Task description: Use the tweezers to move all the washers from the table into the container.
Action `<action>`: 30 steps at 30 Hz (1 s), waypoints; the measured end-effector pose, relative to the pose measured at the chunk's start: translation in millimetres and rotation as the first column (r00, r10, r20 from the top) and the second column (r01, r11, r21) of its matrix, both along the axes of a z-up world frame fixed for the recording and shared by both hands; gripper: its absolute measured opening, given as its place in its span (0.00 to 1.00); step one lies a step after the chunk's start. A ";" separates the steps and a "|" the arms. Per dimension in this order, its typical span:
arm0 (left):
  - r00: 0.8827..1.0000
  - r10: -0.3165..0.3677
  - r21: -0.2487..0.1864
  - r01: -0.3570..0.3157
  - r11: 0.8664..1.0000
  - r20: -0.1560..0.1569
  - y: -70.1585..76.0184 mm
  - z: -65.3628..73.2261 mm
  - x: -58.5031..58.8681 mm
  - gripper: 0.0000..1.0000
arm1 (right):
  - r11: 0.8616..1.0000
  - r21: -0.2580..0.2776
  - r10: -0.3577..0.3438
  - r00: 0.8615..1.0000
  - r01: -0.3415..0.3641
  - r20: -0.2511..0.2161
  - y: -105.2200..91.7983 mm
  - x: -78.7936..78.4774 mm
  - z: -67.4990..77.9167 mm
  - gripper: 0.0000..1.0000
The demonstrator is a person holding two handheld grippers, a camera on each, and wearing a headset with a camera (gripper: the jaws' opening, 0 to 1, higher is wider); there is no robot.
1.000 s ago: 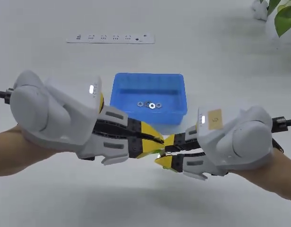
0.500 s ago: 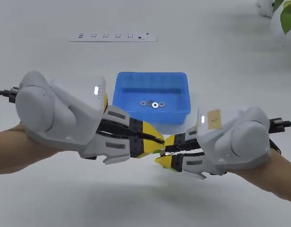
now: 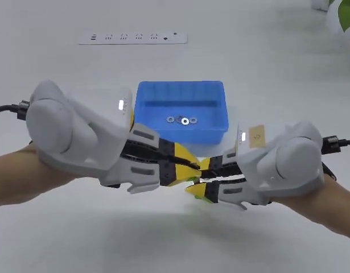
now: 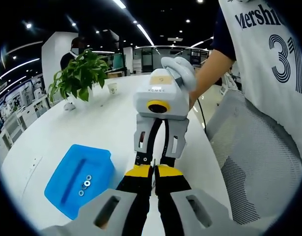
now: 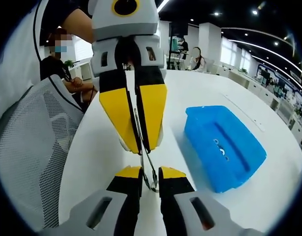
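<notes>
Nothing much has shifted in the past second: my left gripper (image 3: 193, 169) and right gripper (image 3: 198, 179) still meet tip to tip. Left fingers (image 5: 153, 105) are clamped on the tweezers (image 5: 147, 169), whose end runs between my right fingers (image 5: 175, 179); whether those press it, I cannot tell. Just beyond, on the desk (image 3: 163, 239), sits the blue container (image 3: 180, 91) with washers (image 3: 184, 120) inside.

My fingers (image 3: 177, 154) are matt yellow-and-black plastic, the tweezers (image 5: 147, 166) thin bright metal. Shiny metal washers (image 3: 185, 120), glossy blue plastic container (image 3: 180, 91), smooth matt white bench (image 3: 266, 68).
</notes>
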State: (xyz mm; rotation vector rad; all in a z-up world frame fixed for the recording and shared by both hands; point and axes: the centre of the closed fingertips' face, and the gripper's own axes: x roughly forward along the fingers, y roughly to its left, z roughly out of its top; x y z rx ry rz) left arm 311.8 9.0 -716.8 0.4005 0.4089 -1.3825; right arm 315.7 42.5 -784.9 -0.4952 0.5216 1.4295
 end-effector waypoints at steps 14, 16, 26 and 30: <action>1.000 0.005 0.003 -0.005 1.000 -0.016 -1.1 -1.2 1.9 0.06 | 0.999 -0.015 0.041 0.999 -0.040 0.011 -7.0 -2.9 3.1 0.11; 1.000 0.001 0.006 -0.001 1.000 -0.014 -1.1 -1.4 1.7 0.06 | 0.998 -0.024 0.055 0.998 -0.054 0.032 -6.9 -3.0 3.0 0.11; 0.999 0.012 0.006 -0.012 1.000 -0.041 1.3 -1.8 1.4 0.06 | 0.999 -0.024 0.049 0.998 -0.048 0.041 -5.7 -2.6 2.9 0.10; 0.999 0.007 0.012 -0.006 1.000 -0.034 2.0 2.0 0.1 0.06 | 0.999 -0.023 0.044 0.998 -0.043 0.043 -4.4 -2.7 5.6 0.10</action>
